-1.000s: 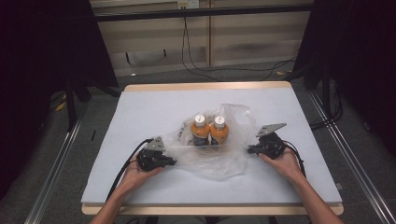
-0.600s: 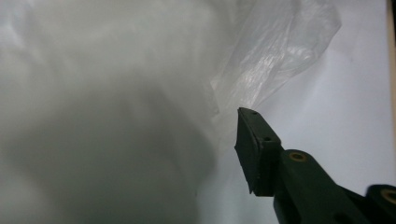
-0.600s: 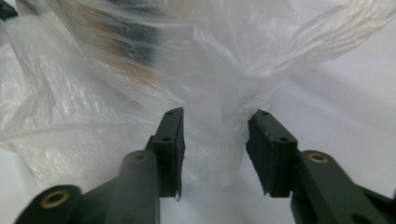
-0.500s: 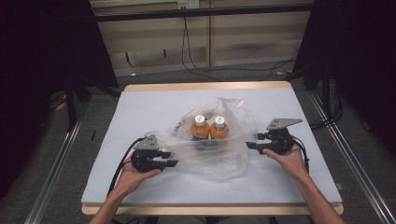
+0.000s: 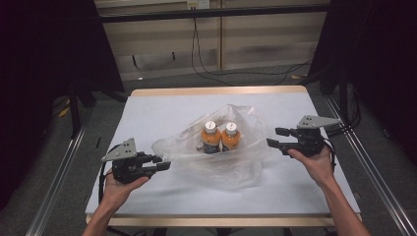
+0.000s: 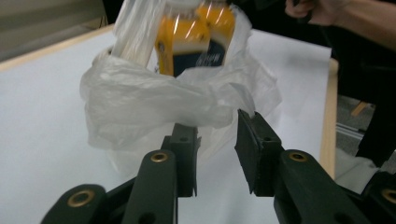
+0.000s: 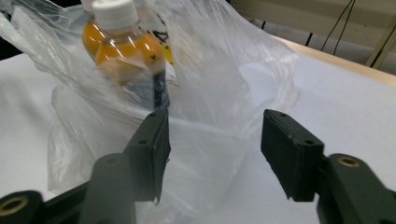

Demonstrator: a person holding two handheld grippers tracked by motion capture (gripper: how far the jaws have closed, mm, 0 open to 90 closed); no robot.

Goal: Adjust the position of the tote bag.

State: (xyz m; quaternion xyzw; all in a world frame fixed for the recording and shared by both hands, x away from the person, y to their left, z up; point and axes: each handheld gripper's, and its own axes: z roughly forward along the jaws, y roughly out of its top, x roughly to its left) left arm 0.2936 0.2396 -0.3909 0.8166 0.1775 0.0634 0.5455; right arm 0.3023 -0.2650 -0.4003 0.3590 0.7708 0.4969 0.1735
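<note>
Plastic bag, left gripper open beside, right gripper open

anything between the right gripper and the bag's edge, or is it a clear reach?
Nothing visible in the way. The right gripper hangs open just right of the clear plastic bag, with bare table below. In the right gripper view the bag sits straight ahead of the jaws, with the two orange bottles inside it.

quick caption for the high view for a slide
Two orange-drink bottles stand in a clear plastic bag on a white table, an open hand-held gripper at each side: left, right.
</note>
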